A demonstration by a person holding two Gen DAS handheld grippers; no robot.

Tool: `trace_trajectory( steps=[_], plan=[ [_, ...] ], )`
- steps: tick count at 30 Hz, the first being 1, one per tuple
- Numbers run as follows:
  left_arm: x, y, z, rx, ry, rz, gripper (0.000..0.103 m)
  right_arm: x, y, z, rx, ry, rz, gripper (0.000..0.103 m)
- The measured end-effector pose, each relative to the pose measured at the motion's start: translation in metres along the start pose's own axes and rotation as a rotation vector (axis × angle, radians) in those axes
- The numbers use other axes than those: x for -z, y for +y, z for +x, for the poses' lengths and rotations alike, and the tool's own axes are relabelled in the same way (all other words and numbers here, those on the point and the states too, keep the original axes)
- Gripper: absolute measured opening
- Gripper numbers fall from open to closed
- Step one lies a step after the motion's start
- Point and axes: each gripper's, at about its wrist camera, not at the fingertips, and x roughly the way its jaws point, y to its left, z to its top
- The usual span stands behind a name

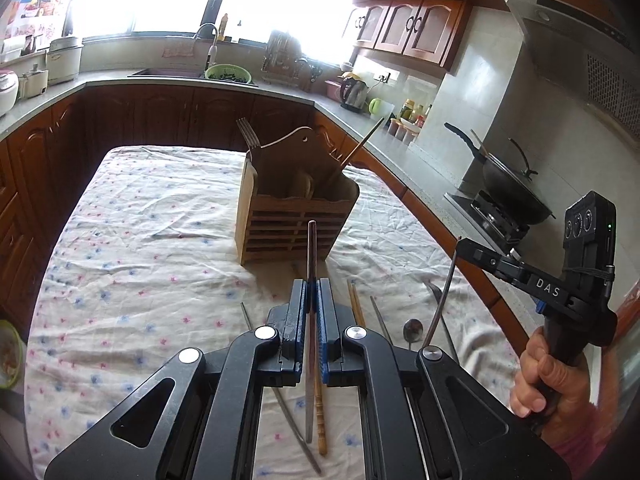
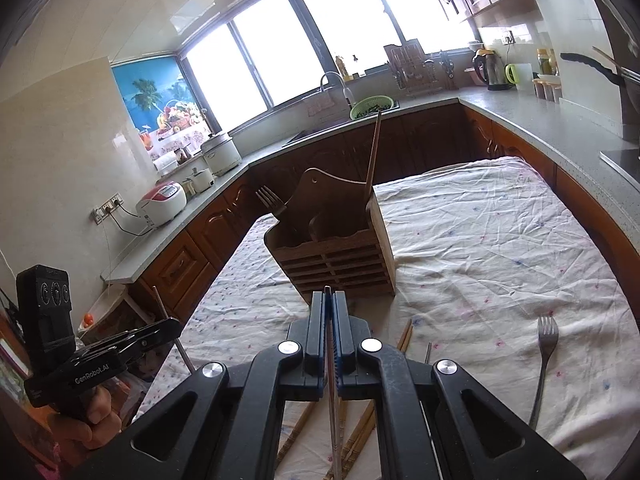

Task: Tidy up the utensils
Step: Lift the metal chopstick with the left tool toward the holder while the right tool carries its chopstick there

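A wooden utensil holder [image 1: 296,208] [image 2: 340,248] stands upright on the flowered cloth. A fork [image 1: 248,132] [image 2: 270,198] sticks out of its left side and a wooden stick [image 1: 360,144] [image 2: 374,152] out of its right. My left gripper [image 1: 311,284] [image 2: 176,324] is shut on a thin metal stick [image 1: 311,248], held in the air short of the holder. My right gripper [image 2: 329,294] [image 1: 460,242] is shut on another thin metal utensil [image 1: 440,300], also short of the holder. A hand [image 1: 548,376] grips the right tool's handle.
Loose on the cloth [image 1: 160,220] [image 2: 480,240] lie wooden chopsticks [image 1: 356,304] [image 2: 404,336], a spoon [image 1: 413,330], a fork [image 2: 546,344] and a metal stick [image 1: 296,420]. Counters with wooden cabinets surround the table; a wok [image 1: 512,188] sits on the stove at the right.
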Motion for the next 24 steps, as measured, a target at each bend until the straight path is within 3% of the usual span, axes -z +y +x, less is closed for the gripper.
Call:
trace_trajectory(
  steps=[11, 24],
  plan=[
    [-0.005, -0.001, -0.022, -0.006, -0.059, -0.010, 0.004, -0.012, 0.013, -0.030, -0.001, -0.089, -0.026, 0.003],
    [-0.029, 0.006, -0.027, -0.018, -0.141, -0.043, 0.004, -0.033, 0.014, -0.028, 0.001, -0.153, -0.031, 0.002]
  ],
)
